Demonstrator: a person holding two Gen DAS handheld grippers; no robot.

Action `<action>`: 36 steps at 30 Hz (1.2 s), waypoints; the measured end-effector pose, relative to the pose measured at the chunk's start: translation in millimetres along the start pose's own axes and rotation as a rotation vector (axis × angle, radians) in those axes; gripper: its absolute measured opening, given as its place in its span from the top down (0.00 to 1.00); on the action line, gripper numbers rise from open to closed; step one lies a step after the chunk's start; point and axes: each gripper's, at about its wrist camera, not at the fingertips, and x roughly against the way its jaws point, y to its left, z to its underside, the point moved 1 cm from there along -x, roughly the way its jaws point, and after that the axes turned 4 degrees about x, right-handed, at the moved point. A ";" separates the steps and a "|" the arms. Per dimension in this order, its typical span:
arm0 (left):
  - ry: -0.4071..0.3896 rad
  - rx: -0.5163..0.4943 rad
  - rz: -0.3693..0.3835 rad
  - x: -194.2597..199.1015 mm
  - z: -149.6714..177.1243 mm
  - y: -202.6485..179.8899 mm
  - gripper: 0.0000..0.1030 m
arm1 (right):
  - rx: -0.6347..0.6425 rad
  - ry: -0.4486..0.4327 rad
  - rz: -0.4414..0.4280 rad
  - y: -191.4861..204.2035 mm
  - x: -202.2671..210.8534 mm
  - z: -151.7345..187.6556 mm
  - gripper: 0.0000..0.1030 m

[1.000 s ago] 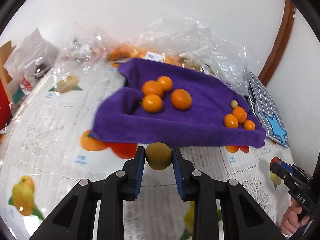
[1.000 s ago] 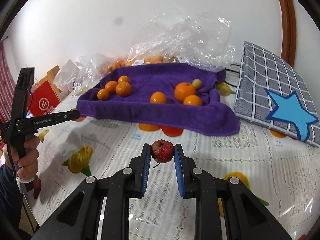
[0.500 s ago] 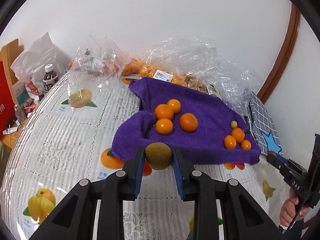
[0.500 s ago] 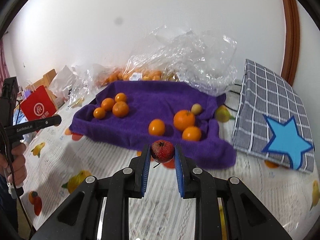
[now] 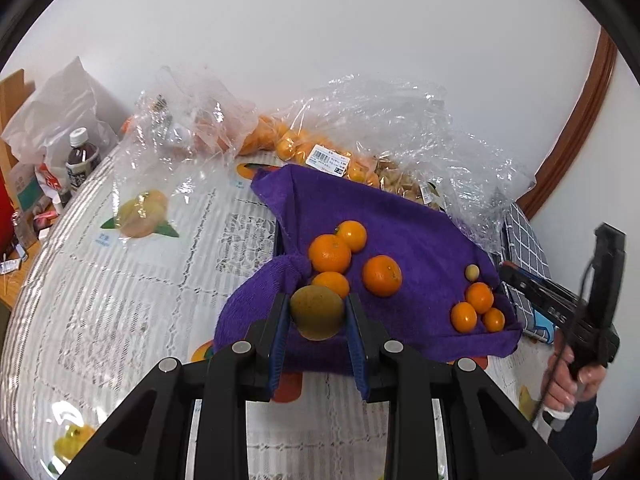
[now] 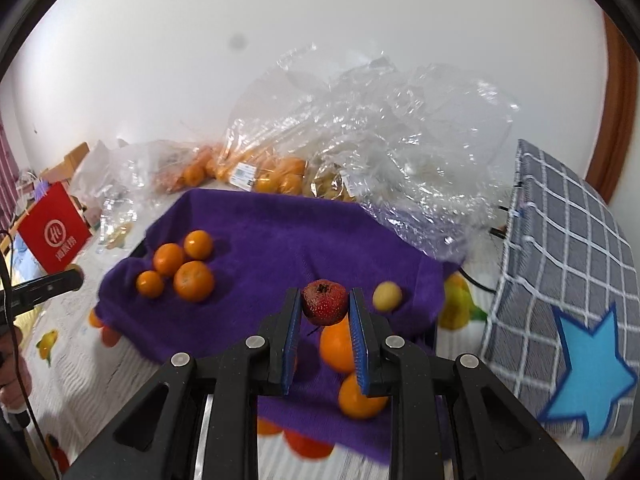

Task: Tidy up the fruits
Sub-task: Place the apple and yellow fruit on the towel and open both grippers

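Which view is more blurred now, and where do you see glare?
Right wrist view: motion blur smears the purple towel edge and oranges under the gripper; the red fruit stays sharp. Left wrist view: mostly sharp; glare on the clear plastic bags.

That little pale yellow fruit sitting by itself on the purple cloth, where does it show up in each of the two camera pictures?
Left wrist view: the pale yellow fruit lies right of centre, just above three small oranges.
Right wrist view: the same fruit sits just right of the fingers holding the red fruit.
Shared landmark: the purple towel, with a cluster of four oranges on its other side.
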 end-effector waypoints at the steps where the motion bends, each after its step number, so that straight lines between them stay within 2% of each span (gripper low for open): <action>1: 0.003 -0.004 0.001 -2.7 -1.8 -1.3 0.74 | 0.005 0.008 0.003 -0.6 -6.8 -2.8 0.77; 11: 0.061 -0.027 -0.016 -34.6 -18.0 -14.4 0.74 | 0.038 0.098 -0.001 -7.4 -60.2 -8.0 0.77; 19: 0.118 -0.045 0.003 -50.0 -17.3 -22.1 0.74 | 0.065 0.155 -0.070 -4.4 -77.6 -5.7 0.77; 27: 0.168 -0.050 0.043 -60.3 -11.8 -32.4 0.74 | 0.065 0.154 -0.111 -5.5 -77.6 -6.2 0.76; 31: 0.198 -0.074 0.036 -69.2 -8.0 -42.4 0.74 | 0.059 0.150 -0.126 -7.3 -73.4 -6.3 0.69; 36: 0.244 -0.095 0.008 -81.5 -3.7 -53.9 0.74 | 0.052 0.123 -0.105 -10.4 -56.1 -7.3 0.69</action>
